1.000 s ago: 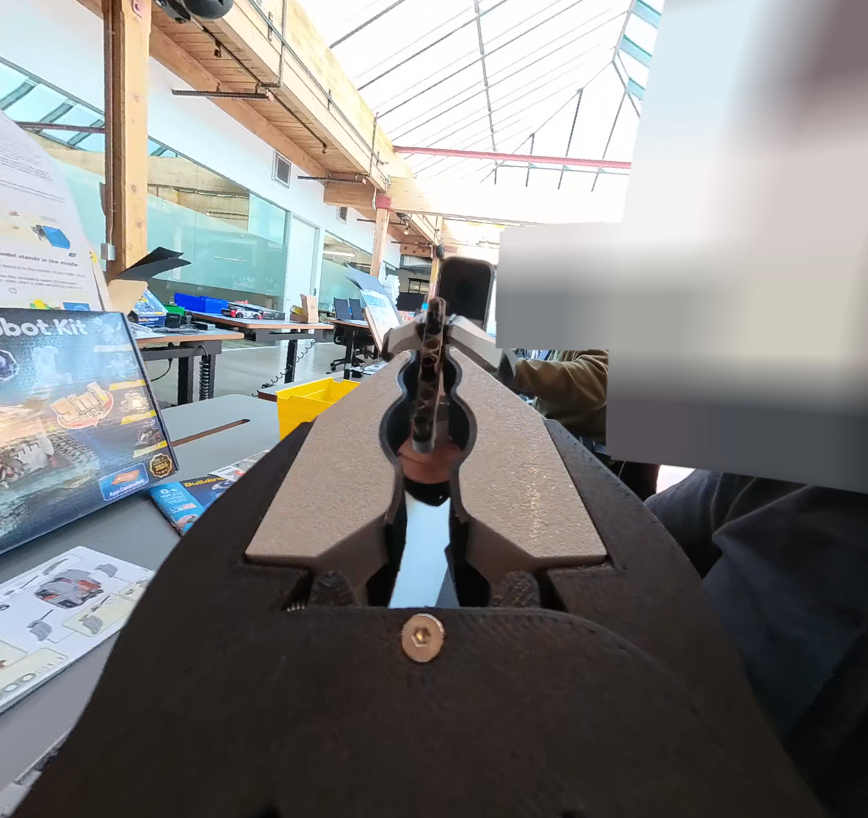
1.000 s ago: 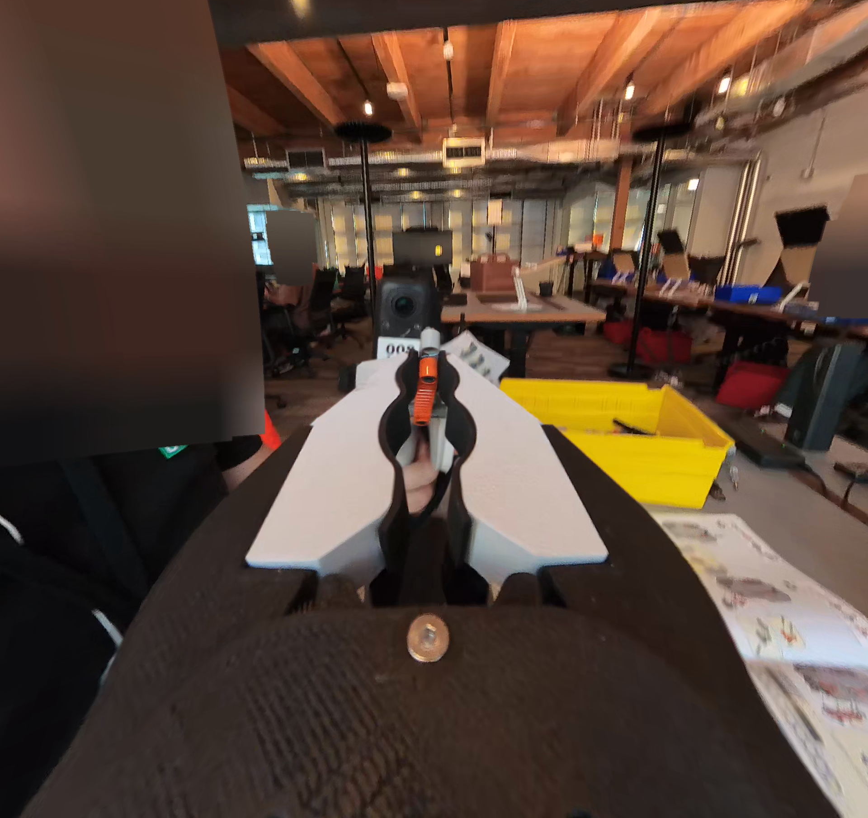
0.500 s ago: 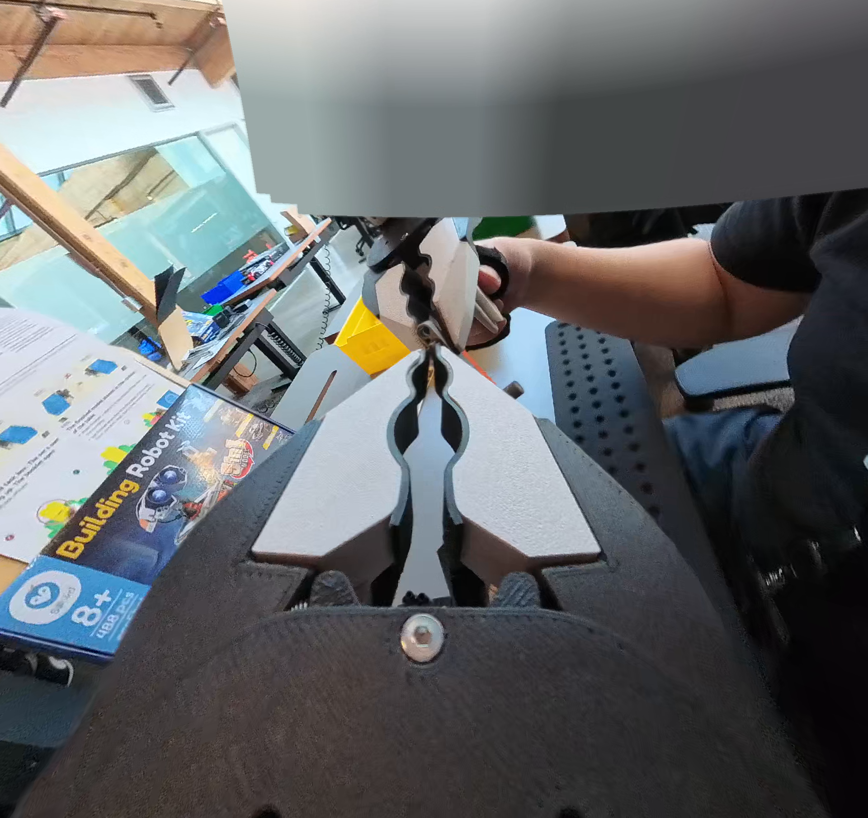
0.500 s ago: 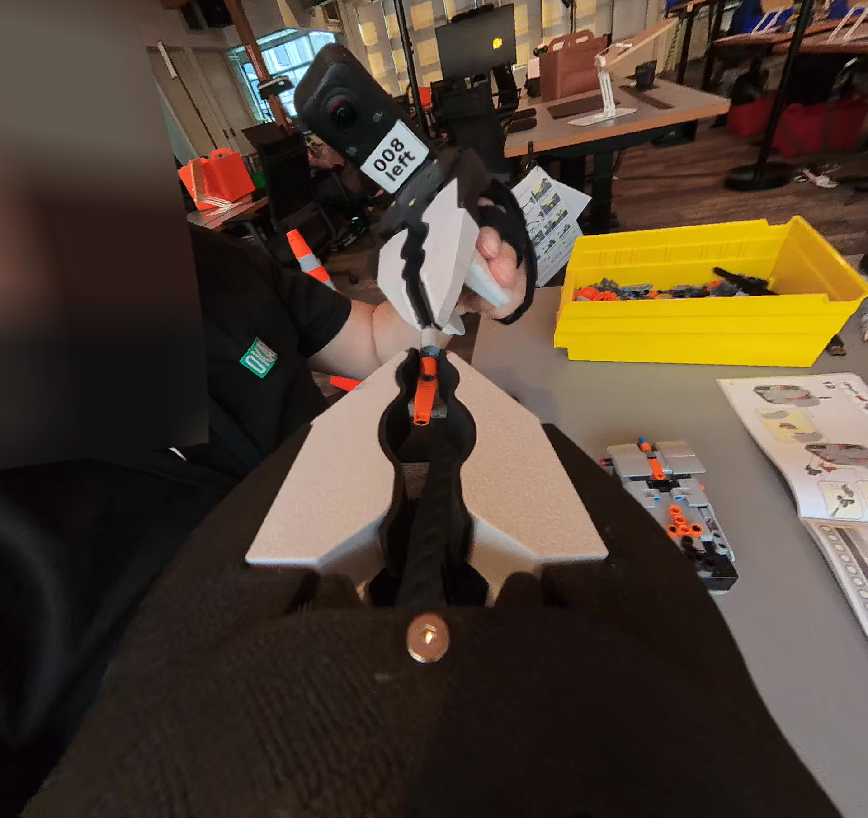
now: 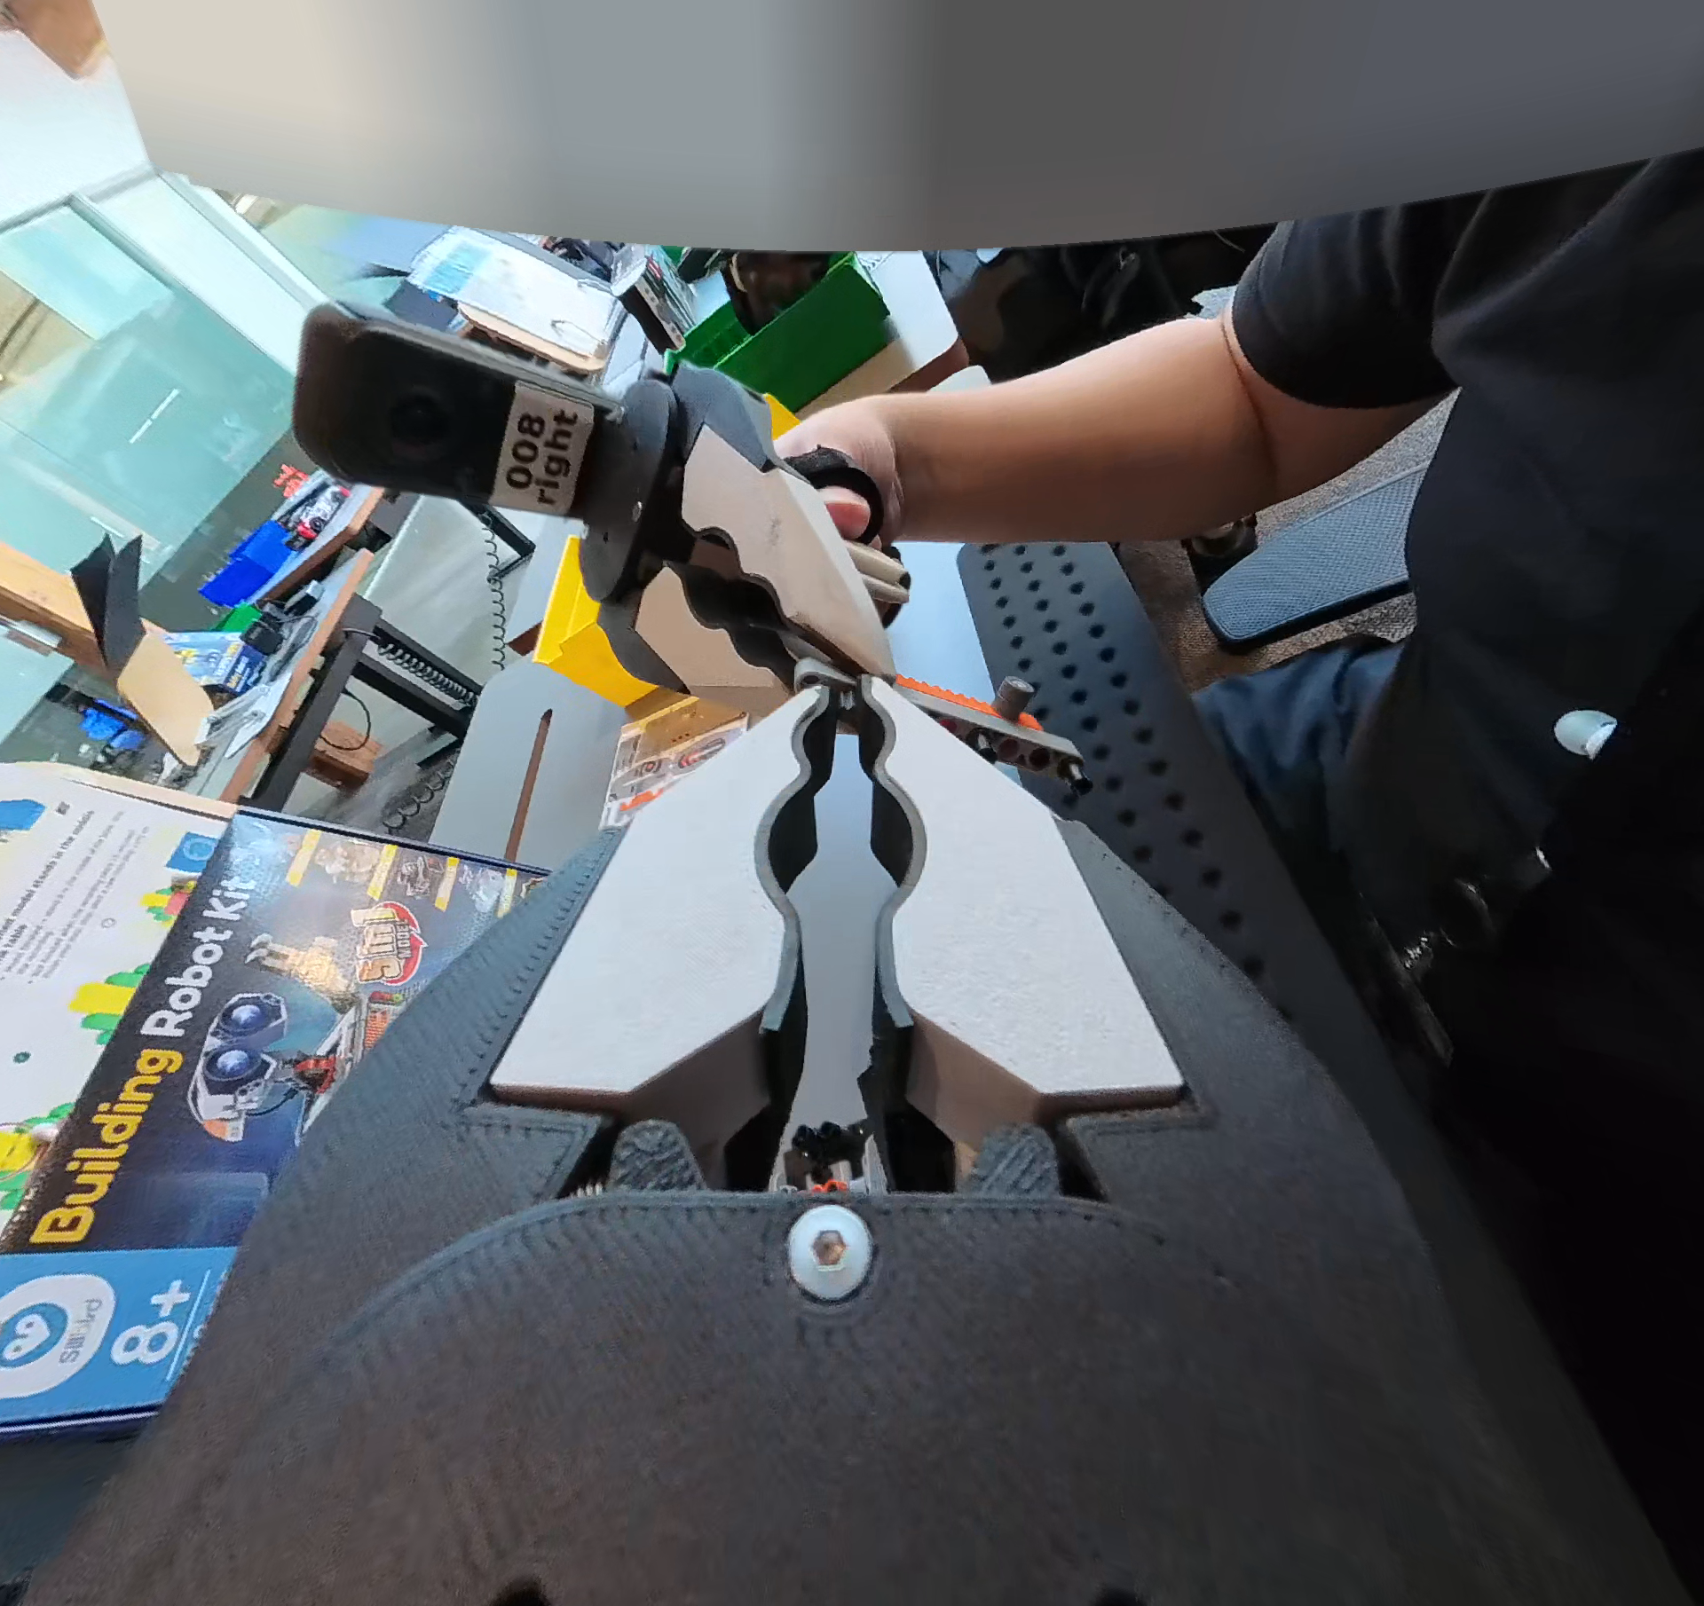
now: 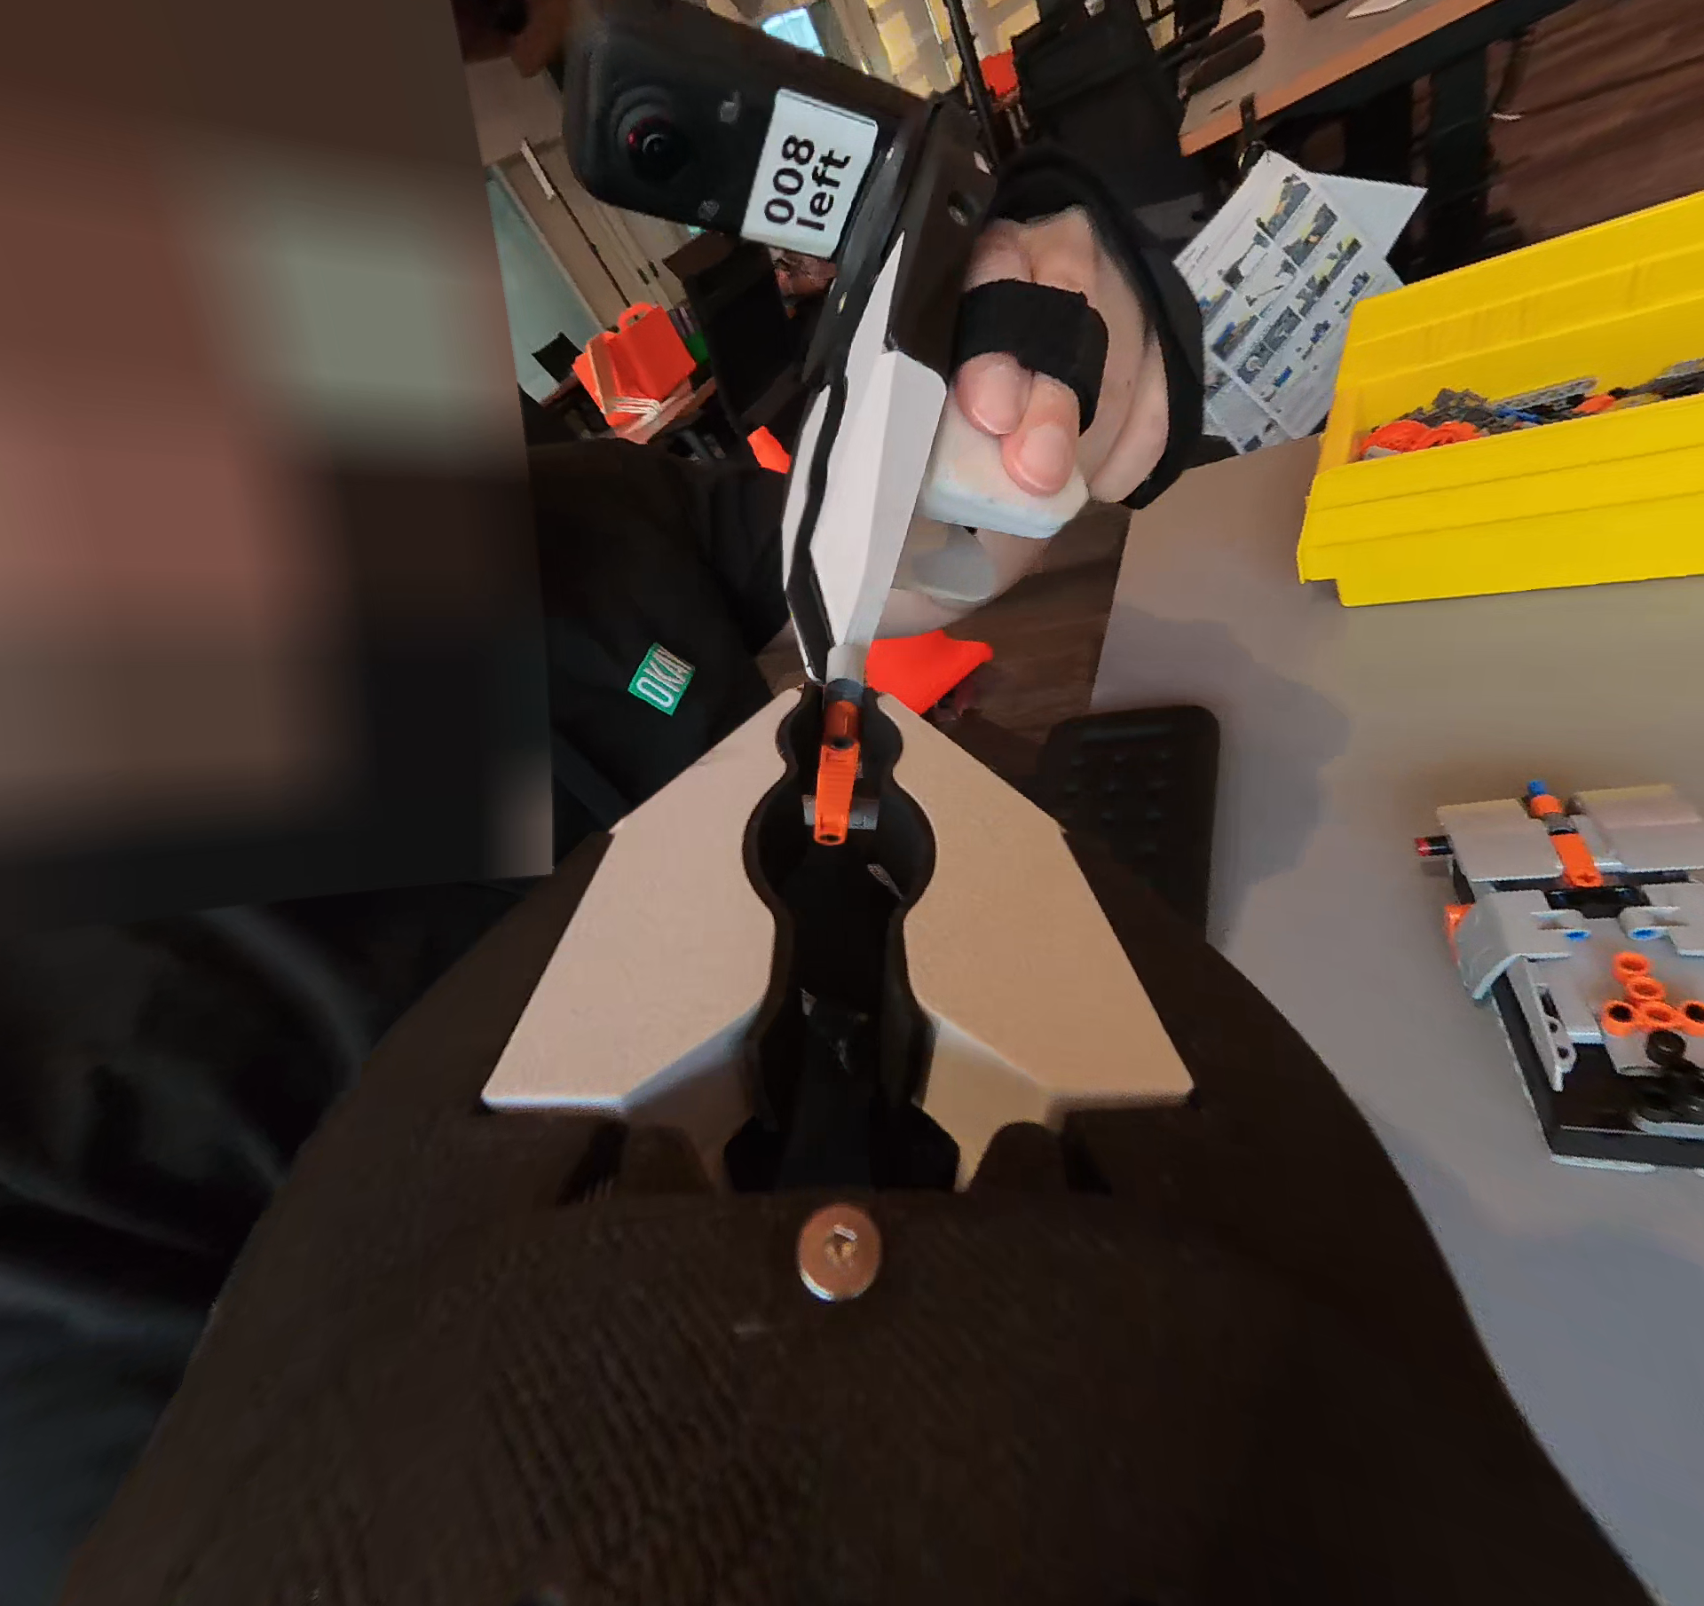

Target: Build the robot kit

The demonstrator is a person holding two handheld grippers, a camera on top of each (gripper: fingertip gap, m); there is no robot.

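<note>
My left gripper (image 5: 843, 697) and right gripper (image 6: 841, 714) meet tip to tip above the edge of the grey table (image 6: 1309, 714). The right gripper is shut on a small orange and grey piece (image 6: 835, 783) that lies between its fingers. In the left wrist view the right gripper (image 5: 871, 668) comes down from the upper left. A grey beam with holes (image 5: 1010, 737), with an orange strip and a grey peg on it, sticks out to the right of the tips. The left gripper's jaws stand narrowly apart on its dark end. In the right wrist view the left gripper (image 6: 844, 654) points down onto the orange piece.
A yellow bin (image 6: 1512, 492) of loose parts stands at the table's far right. A partly built grey and orange model (image 6: 1586, 963) lies on the table. A blue kit box (image 5: 230, 1055) and printed sheets (image 6: 1291, 290) lie nearby. A black perforated chair part (image 5: 1134, 732) is below the grippers. My left and right fingertips are right by each other.
Both grippers tilted down from facing the room and came together. Over the last half second they closed in until their tips meet, and the beam now shows beside the left tips.
</note>
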